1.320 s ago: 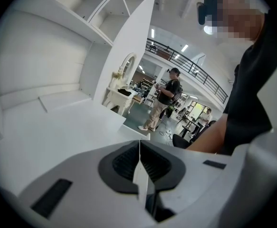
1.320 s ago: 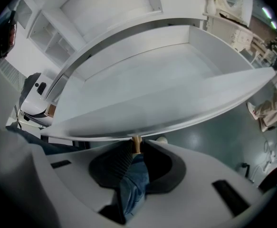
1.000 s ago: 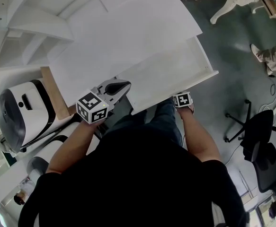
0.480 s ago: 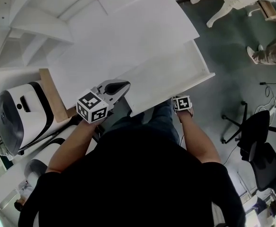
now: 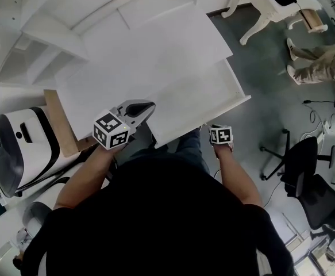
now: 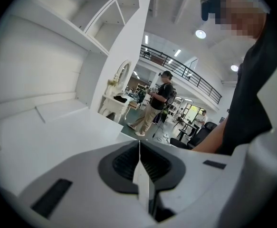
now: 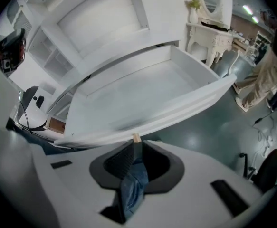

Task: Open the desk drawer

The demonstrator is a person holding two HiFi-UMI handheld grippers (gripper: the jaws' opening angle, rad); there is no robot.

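A large white flat-topped desk (image 5: pixel 133 56) fills the upper middle of the head view, bare on top. Its wide, shallow white drawer (image 5: pixel 199 96) stands pulled well out toward the person and looks empty inside. The right hand-held gripper (image 7: pixel 136 144) sits just under the drawer's front lip, jaws closed onto a small tan round knob (image 7: pixel 136 137) on the drawer front; that low grip is probably what lets the pull run straight along the drawer's travel. The left hand-held gripper (image 6: pixel 139 146) is held up over the near left corner of the desk top, jaws pressed together on nothing, likely parked out of the drawer's path. Judged from how far the drawer box shows, the opening looks nearly or fully done. Behind the right hand-held gripper the person's body and blue-jeaned legs are close, so little room remains for more pulling. To its right the grey-green floor (image 5: pixel 270 68) lies open, with a black wheeled office chair (image 5: pixel 305 177) well apart. The drawer's far right corner overhangs that floor.
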